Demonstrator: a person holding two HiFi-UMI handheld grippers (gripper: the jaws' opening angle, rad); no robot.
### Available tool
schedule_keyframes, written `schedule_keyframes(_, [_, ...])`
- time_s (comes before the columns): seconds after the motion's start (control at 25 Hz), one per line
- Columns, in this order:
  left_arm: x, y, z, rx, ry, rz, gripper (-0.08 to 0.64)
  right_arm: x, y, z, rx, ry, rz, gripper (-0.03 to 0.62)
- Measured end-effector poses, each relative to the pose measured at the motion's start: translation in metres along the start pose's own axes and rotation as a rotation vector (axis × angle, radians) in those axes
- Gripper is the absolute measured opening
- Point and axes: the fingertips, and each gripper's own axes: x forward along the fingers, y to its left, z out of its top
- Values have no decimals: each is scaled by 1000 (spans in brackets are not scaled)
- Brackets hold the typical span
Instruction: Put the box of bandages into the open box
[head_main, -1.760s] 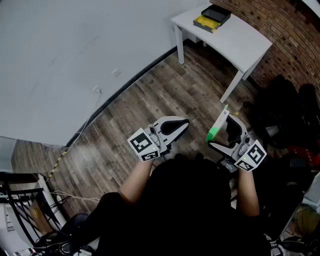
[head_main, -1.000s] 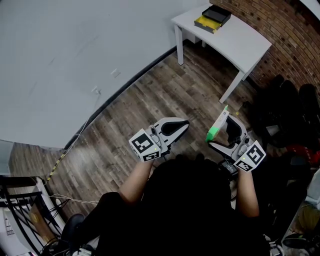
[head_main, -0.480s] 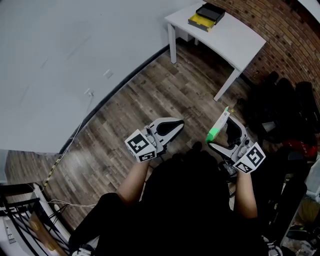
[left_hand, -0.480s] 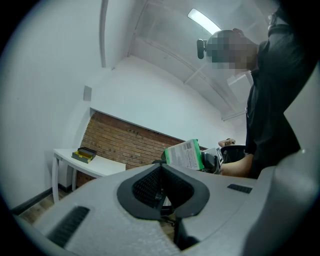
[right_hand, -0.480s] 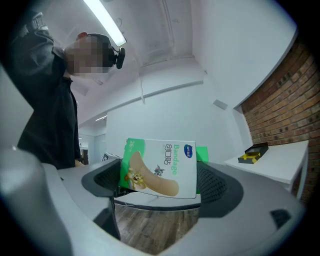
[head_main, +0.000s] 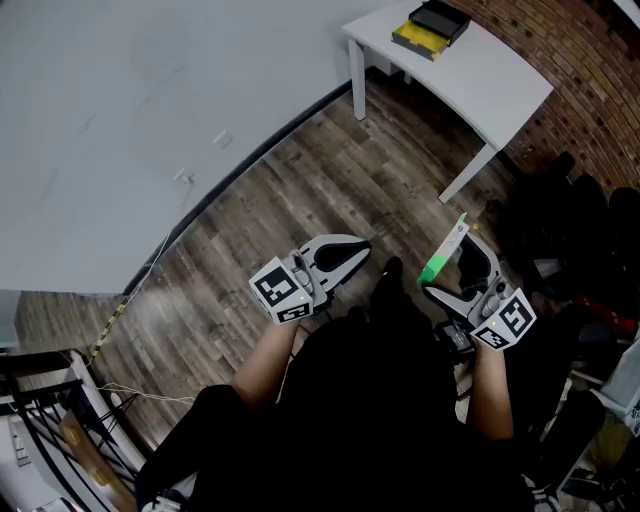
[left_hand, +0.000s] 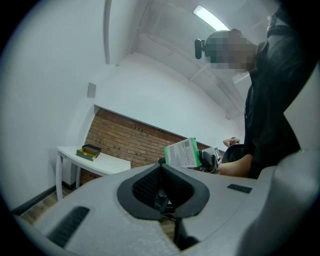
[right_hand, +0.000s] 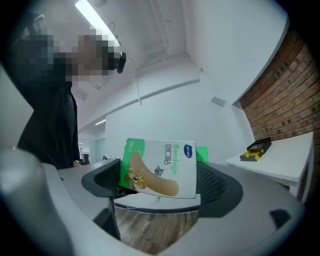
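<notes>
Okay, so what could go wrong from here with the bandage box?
The right gripper grips only one end of the bandage box, so it could tilt or slip while carried. The open box sits far off, near the white table's edge; a clumsy drop might nudge it off.

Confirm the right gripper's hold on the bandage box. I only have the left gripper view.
Observer: Holding. The right gripper view shows the right gripper with its jaws shut on the bandage box, one at each side edge.
Operator: Which face is toward its camera?
Observer: The printed front, with the word "Bandage" and a cartoon picture.
Operator: Close enough to drop it in?
Observer: Probably not. In the head view a stretch of wood floor lies between the right gripper and the white table that carries the open box.
</notes>
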Motion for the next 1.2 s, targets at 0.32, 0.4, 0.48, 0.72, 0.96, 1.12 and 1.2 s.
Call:
schedule_keyframes(0.32, [37,66,2,-23,22,15,14,35,-72,3,30,7,26,469])
schedule_keyframes(0.4, [54,80,6,-19,33,8,15,39,-93,8,34,1,32,469])
schedule_keyframes(0.48, [71,95,10,-14,44,0,15,44,-115,13,37,-5,36,469])
schedule_keyframes(0.72, [117,139,21,-23,62,8,15,60,-176,26,54,1,65,469])
schedule_keyframes(0.96, [158,177,33,-26,62,33,14,62,-235,35,78,19,83,469])
schedule_keyframes(1.12, [169,199,31,-48,76,60,14,71,-261,36,105,16,95,469])
schedule_keyframes(1.2, [170,212,30,-57,81,69,15,80,-271,33,112,24,103,469])
